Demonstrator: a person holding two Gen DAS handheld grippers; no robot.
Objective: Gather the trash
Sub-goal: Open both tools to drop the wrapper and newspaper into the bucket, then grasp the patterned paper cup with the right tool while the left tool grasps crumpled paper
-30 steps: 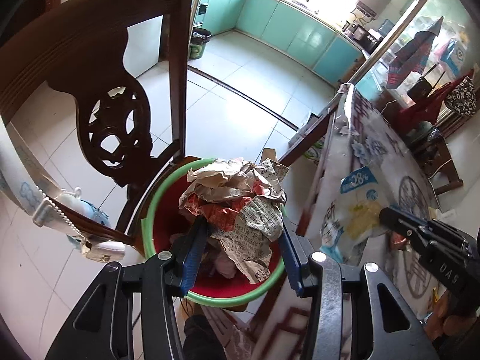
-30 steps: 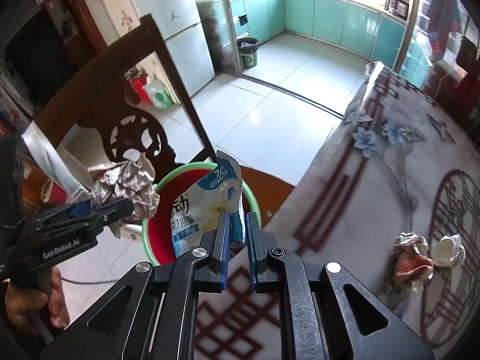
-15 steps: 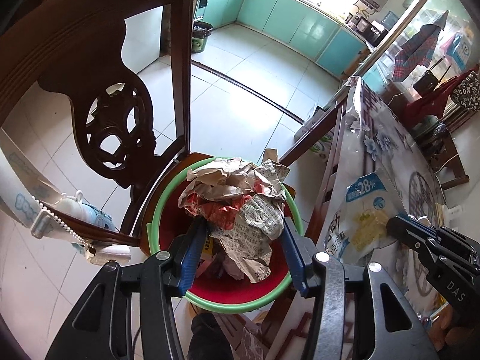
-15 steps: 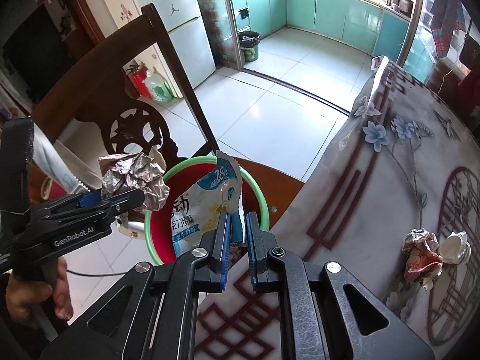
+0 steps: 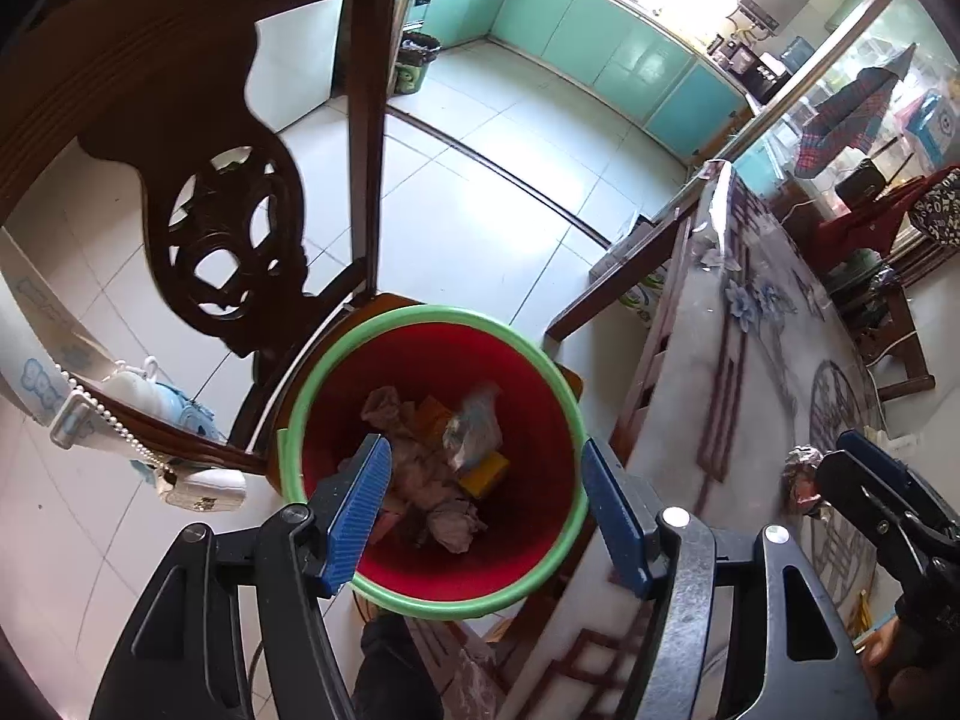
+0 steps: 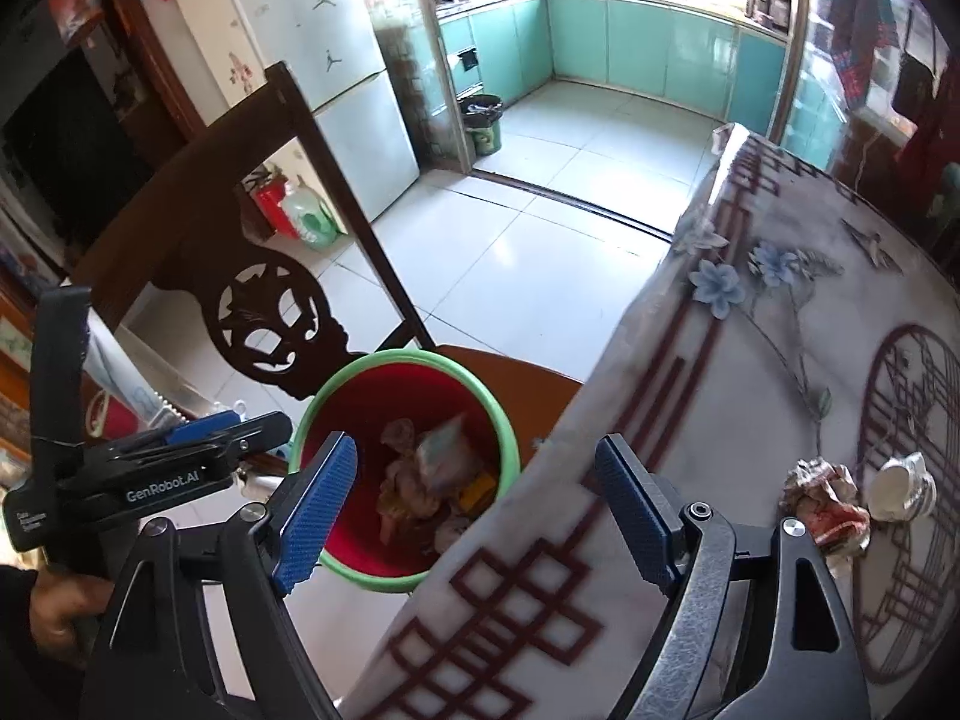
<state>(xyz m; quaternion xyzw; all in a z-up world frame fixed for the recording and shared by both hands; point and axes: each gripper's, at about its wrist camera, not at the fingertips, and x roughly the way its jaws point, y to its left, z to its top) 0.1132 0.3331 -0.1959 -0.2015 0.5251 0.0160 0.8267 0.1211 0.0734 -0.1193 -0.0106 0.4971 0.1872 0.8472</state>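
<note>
Trash [image 5: 432, 456] inside red bin [image 5: 543, 372], below both grippers' wide, empty jaws.

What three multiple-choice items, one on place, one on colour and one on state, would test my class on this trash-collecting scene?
1. Where does the red plastic bucket stand?
A. On the wooden chair seat
B. On the patterned tablecloth
C. On the kitchen counter

2. What colour is the bucket's rim?
A. Blue
B. Green
C. Yellow

3. How are the left claw and right claw?
A. Both shut on trash
B. Only the left open
C. Both open and empty

Answers:
1 A: the brown seat shows under and behind the bucket, beside the table.
2 B: a green ring runs round the red wall.
3 C: each view shows the blue pads spread wide with nothing between them; crumpled trash lies inside the bucket.
</note>
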